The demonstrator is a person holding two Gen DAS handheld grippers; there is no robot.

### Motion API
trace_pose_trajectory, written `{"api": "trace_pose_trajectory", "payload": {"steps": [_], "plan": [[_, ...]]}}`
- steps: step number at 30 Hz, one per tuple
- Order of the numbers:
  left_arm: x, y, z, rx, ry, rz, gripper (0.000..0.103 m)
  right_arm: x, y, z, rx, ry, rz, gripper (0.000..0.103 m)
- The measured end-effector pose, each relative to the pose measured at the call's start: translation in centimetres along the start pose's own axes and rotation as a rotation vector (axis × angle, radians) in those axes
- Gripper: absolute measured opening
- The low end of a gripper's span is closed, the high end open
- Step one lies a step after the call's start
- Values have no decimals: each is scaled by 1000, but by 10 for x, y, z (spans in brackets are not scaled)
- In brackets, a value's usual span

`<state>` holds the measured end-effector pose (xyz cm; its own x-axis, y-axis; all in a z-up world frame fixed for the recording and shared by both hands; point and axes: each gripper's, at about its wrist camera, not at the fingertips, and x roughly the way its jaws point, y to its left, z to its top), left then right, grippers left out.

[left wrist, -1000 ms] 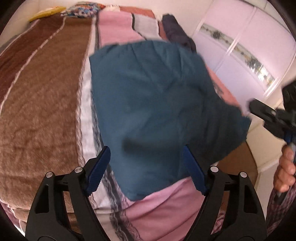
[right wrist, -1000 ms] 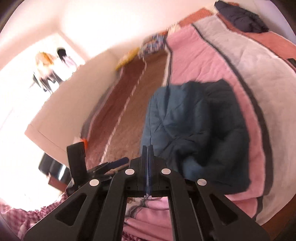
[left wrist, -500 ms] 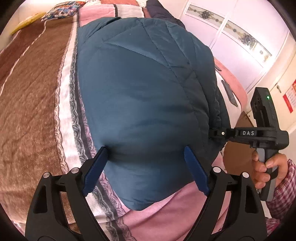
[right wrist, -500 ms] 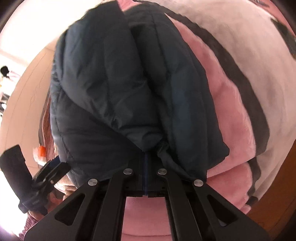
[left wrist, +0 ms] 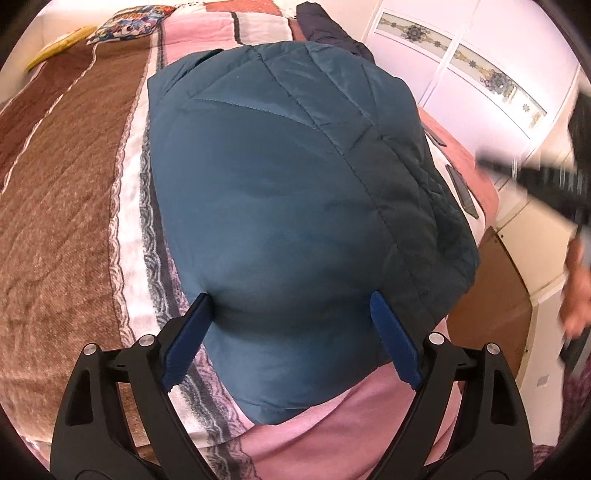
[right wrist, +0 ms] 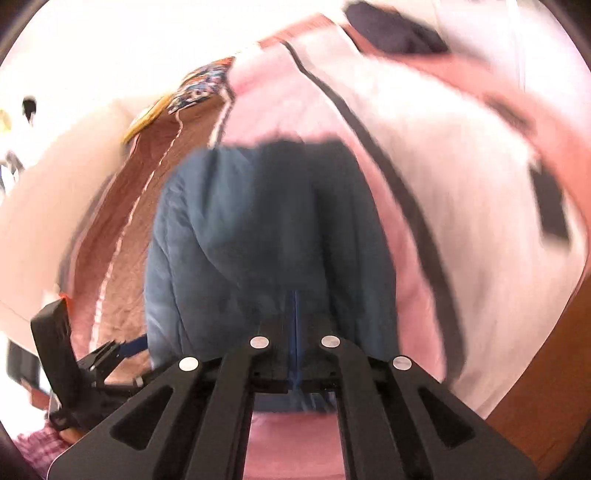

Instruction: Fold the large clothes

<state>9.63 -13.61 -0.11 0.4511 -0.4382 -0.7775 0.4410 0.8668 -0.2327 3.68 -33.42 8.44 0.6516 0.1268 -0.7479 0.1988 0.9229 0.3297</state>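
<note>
A teal quilted jacket (left wrist: 288, 199) lies folded in a puffy bundle on the striped bed blanket; it also shows in the right wrist view (right wrist: 258, 236), blurred. My left gripper (left wrist: 290, 336) is open, its blue pads (left wrist: 184, 343) either side of the jacket's near end, holding nothing. My right gripper (right wrist: 295, 332) has its jaws together just above the jacket's near edge; no cloth shows between them. The right gripper appears blurred at the right edge of the left wrist view (left wrist: 546, 181).
The bed blanket (left wrist: 66, 192) has brown, white and pink stripes. A dark garment (left wrist: 325, 26) lies at the far end, patterned pillows (left wrist: 129, 22) beside it. A white wardrobe (left wrist: 480, 66) stands right. A wooden bed edge (right wrist: 535, 387) is near right.
The right gripper has pulled up and away from the jacket's right side, moving fast. The left gripper has stayed open over the jacket's near end, slightly closer.
</note>
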Motion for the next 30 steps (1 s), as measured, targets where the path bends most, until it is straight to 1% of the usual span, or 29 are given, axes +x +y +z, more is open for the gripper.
{"api": "trace_pose_trajectory", "payload": {"steps": [1,2,3,5,6,7,9,10,11,13,17,19,21,24,26,27,30], "plan": [[-2,-3,0,14,-3,4,85,-6,8,13,-16,-45,-22,1],[-2,-4,0,22,-4,7,85,-8,13,22,-19,-70,0,1],[-2,-5,0,29,-4,10,85,-6,18,29,-22,-73,38,1],[-1,-5,1,31,-5,10,85,15,28,50,7,-8,170,1],[-2,-4,1,28,-4,8,85,27,29,58,23,24,215,1],[-2,-4,1,24,-4,7,85,45,31,68,33,52,214,1],[-3,-3,1,22,-9,0,85,78,18,82,53,106,161,0],[-5,-4,1,26,-15,-4,85,93,17,84,71,128,129,0],[-5,-5,1,30,-19,-7,85,104,5,85,88,152,109,0],[-9,-11,2,47,-32,-9,85,128,-5,87,114,195,102,0],[-11,-17,3,85,-45,-7,85,149,-18,79,142,211,97,0],[-18,-14,5,80,-54,-42,85,151,-26,76,158,215,104,0],[-27,-2,9,30,-68,-100,85,151,-27,75,165,214,99,0],[-38,27,15,-86,-94,-174,87,153,-29,75,188,216,102,0],[-32,52,18,-209,-64,-265,88,148,-29,73,210,215,115,0],[-22,66,18,-286,-29,-329,88,147,-27,74,204,215,112,0],[0,83,14,-366,24,-368,88,145,-23,74,174,209,94,0]]}}
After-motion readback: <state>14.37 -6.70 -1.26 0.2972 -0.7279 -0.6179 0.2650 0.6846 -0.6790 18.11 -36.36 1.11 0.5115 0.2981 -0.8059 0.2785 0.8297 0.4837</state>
